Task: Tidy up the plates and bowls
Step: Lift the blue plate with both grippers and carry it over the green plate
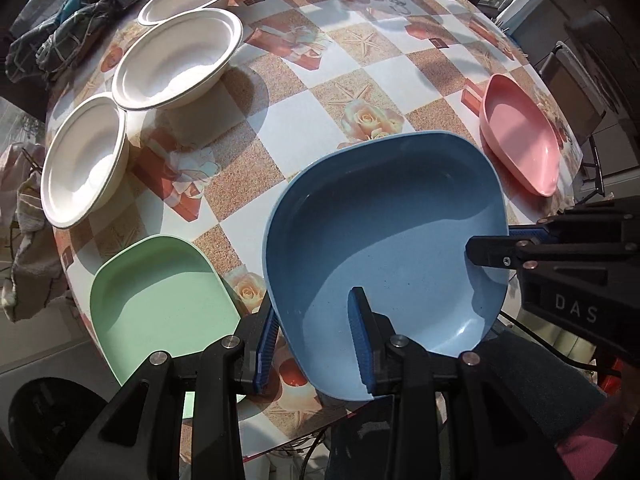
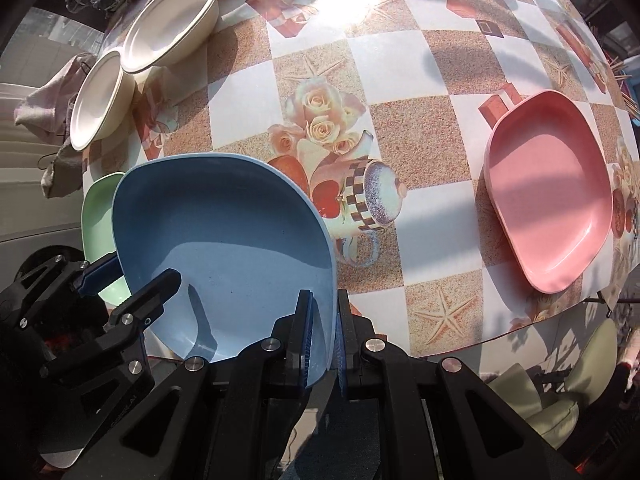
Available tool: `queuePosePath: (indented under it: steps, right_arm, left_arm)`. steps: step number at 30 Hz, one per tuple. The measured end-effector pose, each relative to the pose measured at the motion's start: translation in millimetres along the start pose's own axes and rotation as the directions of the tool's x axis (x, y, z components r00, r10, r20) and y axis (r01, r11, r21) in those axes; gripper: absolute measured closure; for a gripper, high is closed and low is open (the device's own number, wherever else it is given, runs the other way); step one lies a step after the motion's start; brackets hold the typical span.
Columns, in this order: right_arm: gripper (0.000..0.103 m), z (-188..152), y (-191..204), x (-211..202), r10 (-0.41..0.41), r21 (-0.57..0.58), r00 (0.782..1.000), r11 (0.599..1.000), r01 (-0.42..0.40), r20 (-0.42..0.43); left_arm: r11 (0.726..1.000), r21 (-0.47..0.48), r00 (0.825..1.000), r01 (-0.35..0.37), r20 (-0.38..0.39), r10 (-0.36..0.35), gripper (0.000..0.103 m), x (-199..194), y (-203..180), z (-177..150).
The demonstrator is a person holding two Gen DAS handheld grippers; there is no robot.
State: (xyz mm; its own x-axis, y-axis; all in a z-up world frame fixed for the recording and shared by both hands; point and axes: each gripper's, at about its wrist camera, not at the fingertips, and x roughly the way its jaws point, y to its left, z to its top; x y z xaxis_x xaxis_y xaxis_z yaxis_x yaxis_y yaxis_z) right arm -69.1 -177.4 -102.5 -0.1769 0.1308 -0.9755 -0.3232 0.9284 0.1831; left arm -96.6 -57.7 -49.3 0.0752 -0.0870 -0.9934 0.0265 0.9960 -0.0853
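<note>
A blue plate (image 1: 384,240) is held tilted above the table's near edge. My left gripper (image 1: 316,332) straddles its near-left rim, one finger inside and one outside, jaws still apart around it. My right gripper (image 2: 322,332) is shut on the plate's right rim (image 2: 224,240); it also shows in the left wrist view (image 1: 492,246). A green plate (image 1: 160,300) lies at the near left, partly under the blue one. A pink plate (image 2: 548,188) lies at the right. Three white bowls (image 1: 180,56) stand in a row at the far left.
The round table (image 2: 400,80) has a checkered floral cloth. Crumpled cloths (image 1: 80,12) lie at its far left edge and hang off the left side. A green chair cushion (image 2: 560,392) sits below the near right edge.
</note>
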Motion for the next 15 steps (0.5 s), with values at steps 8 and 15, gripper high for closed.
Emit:
queuePosePath:
  steps: [8, 15]
  right_arm:
    - [0.09, 10, 40, -2, -0.008, -0.099, 1.0, 0.995, 0.008, -0.008]
    - [0.09, 14, 68, -6, -0.02, -0.193, 1.0, 0.981, 0.018, -0.006]
  left_arm:
    - [0.995, -0.099, 0.999, -0.019, 0.037, 0.022, 0.065, -15, 43, -15]
    - [0.981, -0.19, 0.998, -0.031, 0.051, 0.042, 0.065, -15, 69, -18]
